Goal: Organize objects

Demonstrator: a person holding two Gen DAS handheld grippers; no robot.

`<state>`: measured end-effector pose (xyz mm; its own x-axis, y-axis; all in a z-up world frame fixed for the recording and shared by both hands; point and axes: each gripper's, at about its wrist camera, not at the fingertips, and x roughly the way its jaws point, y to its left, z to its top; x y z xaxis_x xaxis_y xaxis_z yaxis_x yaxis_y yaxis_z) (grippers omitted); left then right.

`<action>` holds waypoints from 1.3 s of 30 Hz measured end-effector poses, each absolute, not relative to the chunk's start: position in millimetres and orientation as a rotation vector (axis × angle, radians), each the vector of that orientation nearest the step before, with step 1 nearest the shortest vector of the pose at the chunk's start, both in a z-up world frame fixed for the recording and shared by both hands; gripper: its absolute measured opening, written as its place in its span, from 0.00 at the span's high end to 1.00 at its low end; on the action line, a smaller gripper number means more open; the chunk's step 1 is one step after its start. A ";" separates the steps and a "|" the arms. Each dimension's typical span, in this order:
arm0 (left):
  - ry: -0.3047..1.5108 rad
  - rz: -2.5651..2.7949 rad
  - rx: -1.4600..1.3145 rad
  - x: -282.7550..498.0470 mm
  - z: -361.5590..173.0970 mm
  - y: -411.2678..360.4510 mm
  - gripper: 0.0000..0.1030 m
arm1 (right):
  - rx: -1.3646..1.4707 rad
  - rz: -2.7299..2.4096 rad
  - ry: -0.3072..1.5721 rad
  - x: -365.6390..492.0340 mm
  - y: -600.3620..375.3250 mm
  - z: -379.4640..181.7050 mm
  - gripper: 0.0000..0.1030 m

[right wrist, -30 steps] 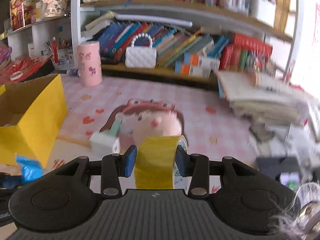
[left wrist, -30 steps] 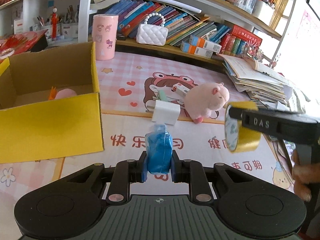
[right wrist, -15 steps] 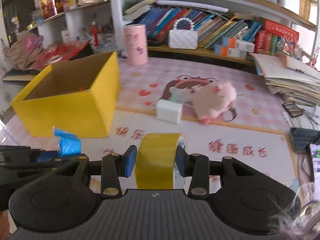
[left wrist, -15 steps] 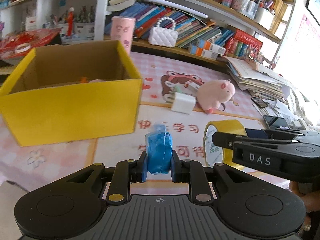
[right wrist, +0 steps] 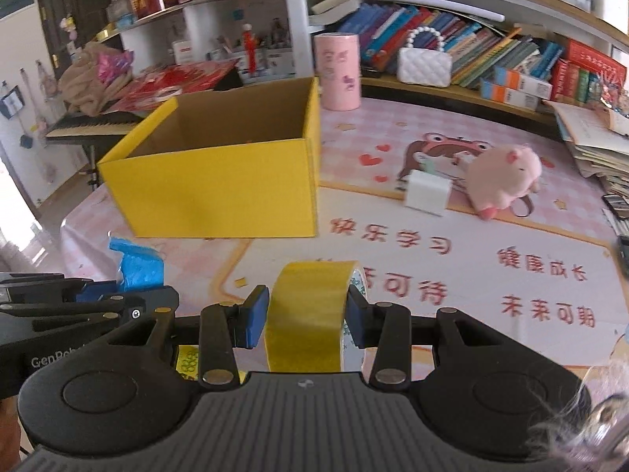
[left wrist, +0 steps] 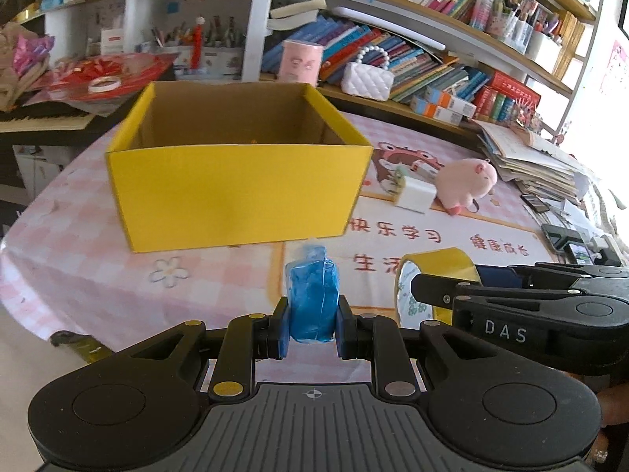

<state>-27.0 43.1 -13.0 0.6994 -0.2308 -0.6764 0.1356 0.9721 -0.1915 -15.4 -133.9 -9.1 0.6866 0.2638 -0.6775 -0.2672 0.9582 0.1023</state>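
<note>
My left gripper (left wrist: pixel 311 330) is shut on a blue tape roll (left wrist: pixel 312 299), held above the table's near edge in front of the open yellow box (left wrist: pixel 236 192). My right gripper (right wrist: pixel 306 316) is shut on a yellow tape roll (right wrist: pixel 310 310), just right of the left one; that roll (left wrist: pixel 436 275) also shows in the left wrist view. The blue tape roll (right wrist: pixel 135 265) appears at the left in the right wrist view. The yellow box (right wrist: pixel 220 185) stands ahead and to the left. A pink plush pig (right wrist: pixel 501 175) and a white charger block (right wrist: pixel 426 192) lie on the mat.
A pink cylinder (right wrist: pixel 338 72) and a white quilted purse (right wrist: pixel 423 63) stand at the back by the bookshelves. Stacked papers (left wrist: pixel 526 161) fill the right side. A phone (left wrist: pixel 566 238) lies at the right edge. The table edge (left wrist: pixel 23 275) drops off at the left.
Both grippers have swung left with their tape rolls, so the yellow box now sits centred ahead instead of at the far left. The pig and charger have shifted right in view.
</note>
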 end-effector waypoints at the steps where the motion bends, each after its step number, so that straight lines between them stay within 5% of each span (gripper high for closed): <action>1: 0.768 -0.203 -0.130 -29.8 -12.8 46.8 0.81 | -0.006 0.302 0.757 -17.5 -129.8 -8.9 0.62; 39: 0.609 -0.169 -0.127 -46.4 21.1 100.5 0.81 | -0.049 0.343 0.665 -41.3 -71.1 11.7 0.62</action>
<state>-46.4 100.5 21.1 0.8070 -0.1948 -0.5574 0.1201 0.9784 -0.1681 -41.3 -71.1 11.7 0.7332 0.2961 -0.6122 -0.3271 0.9428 0.0643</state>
